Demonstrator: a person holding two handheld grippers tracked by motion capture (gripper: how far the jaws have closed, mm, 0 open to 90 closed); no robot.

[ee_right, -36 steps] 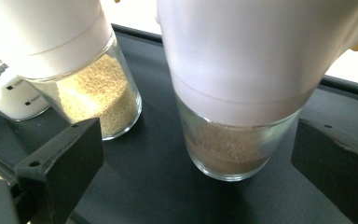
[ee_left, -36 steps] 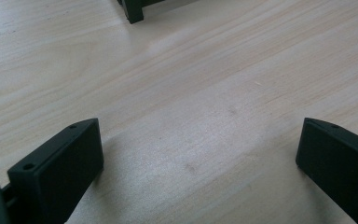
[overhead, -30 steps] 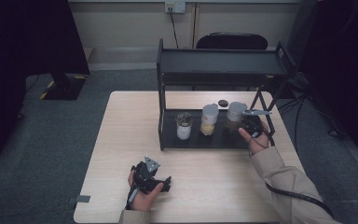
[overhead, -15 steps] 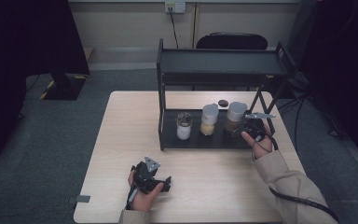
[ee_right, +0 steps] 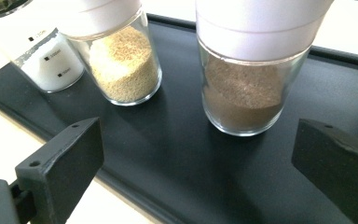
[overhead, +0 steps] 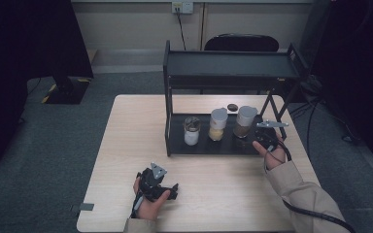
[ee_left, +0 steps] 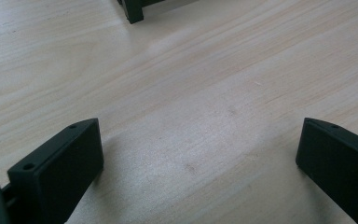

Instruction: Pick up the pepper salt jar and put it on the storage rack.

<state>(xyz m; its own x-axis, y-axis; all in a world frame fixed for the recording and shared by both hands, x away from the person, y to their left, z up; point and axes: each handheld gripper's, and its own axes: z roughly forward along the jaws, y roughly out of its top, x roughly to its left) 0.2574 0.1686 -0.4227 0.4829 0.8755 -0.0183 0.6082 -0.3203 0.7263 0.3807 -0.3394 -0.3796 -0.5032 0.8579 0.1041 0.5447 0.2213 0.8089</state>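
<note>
R gripper (ee_right: 193, 161) jaws wide | facing brown-powder jar (ee_right: 247, 88) | L gripper (ee_left: 200, 163) wide, on table (ee_left: 191, 93)

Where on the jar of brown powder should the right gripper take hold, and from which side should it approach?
Grip the jar of brown powder on its straight glass wall below the white lid, coming from the open front of the rack's lower shelf. The jar stands upright with free space either side, and the right gripper, open, already faces it; the yellow-grain jar stands apart.
</note>
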